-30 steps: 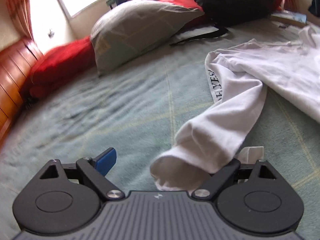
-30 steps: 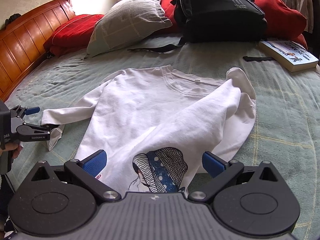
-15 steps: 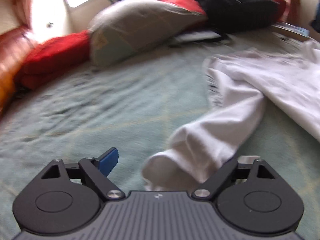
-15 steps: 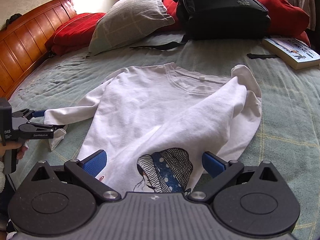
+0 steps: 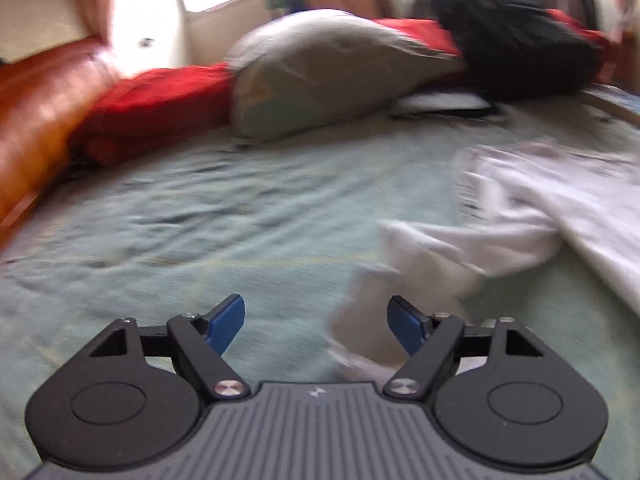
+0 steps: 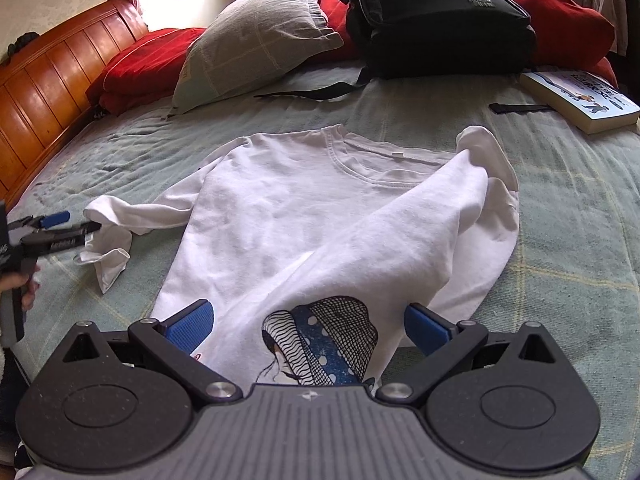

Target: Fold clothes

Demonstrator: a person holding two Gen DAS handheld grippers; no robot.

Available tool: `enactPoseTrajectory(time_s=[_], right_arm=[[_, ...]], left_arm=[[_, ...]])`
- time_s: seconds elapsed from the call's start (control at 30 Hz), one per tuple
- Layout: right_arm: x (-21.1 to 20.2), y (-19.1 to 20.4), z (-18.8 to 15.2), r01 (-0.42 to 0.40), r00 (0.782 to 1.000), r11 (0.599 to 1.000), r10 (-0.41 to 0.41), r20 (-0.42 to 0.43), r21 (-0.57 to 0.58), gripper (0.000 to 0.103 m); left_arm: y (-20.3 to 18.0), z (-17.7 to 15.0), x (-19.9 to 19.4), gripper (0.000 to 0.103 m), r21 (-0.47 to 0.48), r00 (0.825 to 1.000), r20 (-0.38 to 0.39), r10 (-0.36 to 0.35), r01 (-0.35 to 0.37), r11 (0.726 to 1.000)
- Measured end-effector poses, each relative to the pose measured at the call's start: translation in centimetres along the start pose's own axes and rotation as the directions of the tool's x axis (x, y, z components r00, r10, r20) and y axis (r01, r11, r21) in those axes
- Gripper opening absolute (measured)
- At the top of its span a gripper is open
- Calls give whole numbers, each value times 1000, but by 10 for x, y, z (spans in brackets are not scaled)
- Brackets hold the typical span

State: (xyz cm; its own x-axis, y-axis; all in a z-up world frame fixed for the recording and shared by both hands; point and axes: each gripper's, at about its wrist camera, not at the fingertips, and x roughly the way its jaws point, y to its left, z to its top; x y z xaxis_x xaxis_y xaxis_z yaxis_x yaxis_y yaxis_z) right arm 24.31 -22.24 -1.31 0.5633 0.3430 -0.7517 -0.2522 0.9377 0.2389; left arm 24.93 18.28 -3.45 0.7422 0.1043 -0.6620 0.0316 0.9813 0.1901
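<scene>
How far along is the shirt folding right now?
Early. Done: one sleeve already lies folded across the shirt. In hand: the left tongs are closing around the other sleeve's cuff, pads not yet pressing; the right tongs hover open over the hem. Left: fold that sleeve in, then the body.

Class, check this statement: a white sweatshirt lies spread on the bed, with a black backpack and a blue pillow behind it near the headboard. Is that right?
Not quite. The pillow is grey, not blue, as the right wrist view shows. The white sweatshirt does lie spread on the bed, with the black backpack behind it.
</scene>
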Motion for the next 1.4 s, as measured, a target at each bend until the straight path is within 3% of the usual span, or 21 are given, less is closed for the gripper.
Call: enactPoseTrajectory(time_s=[0.07,0.27,0.37,0.5,0.63,0.9,1.0,1.1,1.13,1.23,1.4], right_arm=[[2,1,0,1,1000,1000,-1,-5,-1,103],[4,6,-2,-1,1000,1000,1,-13,-12,103],[2,5,-2,4,1000,1000,-4,-12,-14,103],[2,-1,-1,13,1000,1000,-13,-10,-3,103],[5,-2,0,5,1000,1000,-5,-11,7,103],[3,-1,0,7,1000,1000,-7,-6,1,103],[4,-1,1,9,1000,1000,-9,-7,1,103],[4,-1,2,13,1000,1000,-13,-6,2,103],[4,-1,2,14,1000,1000,-14,-6,2,103],[5,-1,3,18,1000,1000,-18,-8,1,103],[8,-1,4,21,1000,1000,-21,-13,7,103]], left_arm=[[-7,-2,1,82,21,998,-16,-68,68,997],[-16,11,30,85,-43,991,-49,-124,122,992],[-28,12,42,87,21,991,-124,-48,51,998],[-21,10,37,87,54,986,-159,50,-41,998],[-2,8,41,87,46,957,-171,234,-229,972],[21,20,40,84,17,922,-113,370,-371,929],[39,31,35,78,-52,922,-90,377,-382,923],[55,41,33,49,-114,929,-69,364,-370,922],[57,43,32,39,-117,939,-62,338,-343,932],[52,44,36,37,-58,947,-62,315,-318,946],[48,38,37,19,-14,958,-59,282,-283,959]])
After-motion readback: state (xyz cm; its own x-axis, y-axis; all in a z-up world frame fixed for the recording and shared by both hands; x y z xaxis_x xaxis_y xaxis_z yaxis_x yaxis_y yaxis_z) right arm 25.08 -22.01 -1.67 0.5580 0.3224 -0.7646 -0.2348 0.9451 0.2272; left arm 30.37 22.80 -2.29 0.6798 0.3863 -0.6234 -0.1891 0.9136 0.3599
